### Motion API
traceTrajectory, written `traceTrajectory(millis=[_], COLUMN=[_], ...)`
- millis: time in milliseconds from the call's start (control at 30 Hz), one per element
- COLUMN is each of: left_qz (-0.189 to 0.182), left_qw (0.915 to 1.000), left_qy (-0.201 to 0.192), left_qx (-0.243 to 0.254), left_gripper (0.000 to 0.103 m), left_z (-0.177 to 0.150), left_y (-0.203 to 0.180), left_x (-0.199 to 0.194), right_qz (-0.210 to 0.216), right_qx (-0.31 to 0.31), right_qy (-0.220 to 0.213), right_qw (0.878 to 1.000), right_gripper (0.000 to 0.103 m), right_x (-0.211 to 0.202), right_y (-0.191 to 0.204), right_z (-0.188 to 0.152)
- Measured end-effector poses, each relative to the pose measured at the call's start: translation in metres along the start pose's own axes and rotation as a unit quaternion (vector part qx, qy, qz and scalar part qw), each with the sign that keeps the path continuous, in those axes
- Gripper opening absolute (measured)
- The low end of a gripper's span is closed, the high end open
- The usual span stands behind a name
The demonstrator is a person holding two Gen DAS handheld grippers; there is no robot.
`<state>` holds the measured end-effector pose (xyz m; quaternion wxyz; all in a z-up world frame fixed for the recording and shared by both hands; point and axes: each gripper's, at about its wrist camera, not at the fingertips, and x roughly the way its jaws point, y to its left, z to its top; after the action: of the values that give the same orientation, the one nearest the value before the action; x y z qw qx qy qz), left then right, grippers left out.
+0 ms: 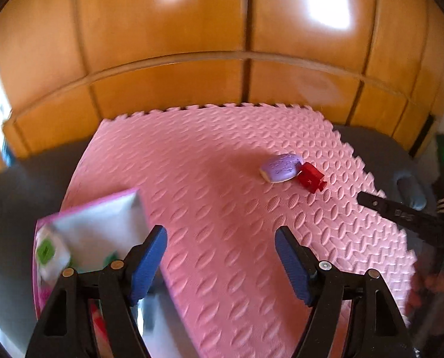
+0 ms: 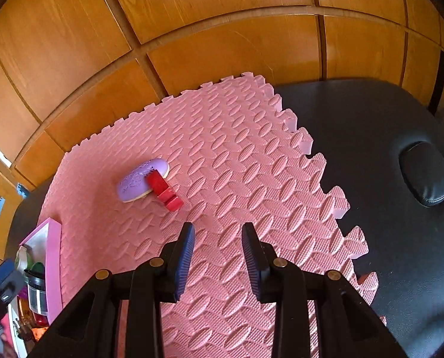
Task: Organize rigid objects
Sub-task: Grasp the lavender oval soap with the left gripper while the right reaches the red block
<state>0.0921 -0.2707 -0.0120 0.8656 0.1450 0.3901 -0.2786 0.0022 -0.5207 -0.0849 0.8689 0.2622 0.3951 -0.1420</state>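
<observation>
Lying at ten o'clock in the right wrist view, a pink box with items inside is seen at the edge of the pink foam mat. At eleven o'clock, a purple oval piece is touched by a red block. The left gripper is spread wide and empty; the right gripper is parted, nothing held.

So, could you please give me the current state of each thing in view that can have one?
left gripper: open, empty
right gripper: open, empty
purple oval piece: lying flat on the mat
red block: on the mat, touching the purple piece
pink box: open-topped, holding items
</observation>
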Motion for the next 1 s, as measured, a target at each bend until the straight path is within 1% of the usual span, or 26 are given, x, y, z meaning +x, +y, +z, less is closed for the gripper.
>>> traceTrajectory(millis=[67, 267, 333, 400, 567, 667, 700, 733, 800, 867, 900, 933, 967, 1000], left_qz=[0.002, -0.018, -0.025, -0.023, -0.028, -0.044, -0.041, -0.040, -0.052, -0.063, -0.075, -0.088, -0.095, -0.094], left_qw=[0.9998, 0.9973, 0.9954, 0.9913, 0.9817, 0.9752, 0.9734, 0.9726, 0.9719, 0.9724, 0.9732, 0.9738, 0.9749, 0.9760], left_qy=[0.010, 0.036, 0.032, 0.026, 0.032, 0.044, 0.045, 0.043, 0.047, 0.049, 0.051, 0.057, 0.061, 0.063], left_qx=[0.015, 0.061, 0.087, 0.127, 0.186, 0.213, 0.221, 0.225, 0.225, 0.219, 0.211, 0.202, 0.192, 0.186], left_gripper=[0.075, 0.075, 0.075, 0.076, 0.078, 0.078, 0.078, 0.078, 0.078, 0.073, 0.063, 0.051, 0.049, 0.045], left_z=[0.008, 0.037, 0.045, 0.052, 0.066, 0.068, 0.068, 0.069, 0.072, 0.074, 0.075, 0.076, 0.077, 0.076], left_y=[-0.009, -0.033, -0.043, -0.055, -0.072, -0.079, -0.080, -0.081, -0.082, -0.084, -0.085, -0.086, -0.086, -0.088], left_x=[0.016, 0.065, 0.077, 0.091, 0.121, 0.135, 0.140, 0.143, 0.151, 0.156, 0.157, 0.159, 0.158, 0.157], right_qz=[0.001, 0.008, 0.011, 0.012, 0.018, 0.022, 0.023, 0.024, 0.027, 0.028, 0.028, 0.028, 0.027, 0.027], right_qx=[0.001, 0.013, 0.018, 0.022, 0.034, 0.041, 0.042, 0.044, 0.048, 0.050, 0.050, 0.049, 0.048, 0.047], right_qy=[0.001, 0.006, 0.010, 0.014, 0.023, 0.027, 0.027, 0.028, 0.029, 0.030, 0.031, 0.032, 0.033, 0.035], right_qw=[1.000, 1.000, 1.000, 1.000, 0.999, 0.999, 0.998, 0.998, 0.998, 0.998, 0.998, 0.998, 0.998, 0.998], right_gripper=[0.032, 0.032, 0.032, 0.032, 0.032, 0.032, 0.032, 0.032, 0.032, 0.032, 0.032, 0.032, 0.032, 0.032], right_x=[0.000, 0.000, 0.001, 0.002, 0.005, 0.006, 0.006, 0.006, 0.006, 0.007, 0.007, 0.008, 0.009, 0.009], right_y=[0.001, -0.002, -0.003, -0.005, -0.009, -0.011, -0.011, -0.012, -0.012, -0.013, -0.013, -0.013, -0.013, -0.013], right_z=[0.000, 0.003, 0.003, 0.004, 0.006, 0.007, 0.008, 0.008, 0.008, 0.009, 0.009, 0.009, 0.009, 0.008])
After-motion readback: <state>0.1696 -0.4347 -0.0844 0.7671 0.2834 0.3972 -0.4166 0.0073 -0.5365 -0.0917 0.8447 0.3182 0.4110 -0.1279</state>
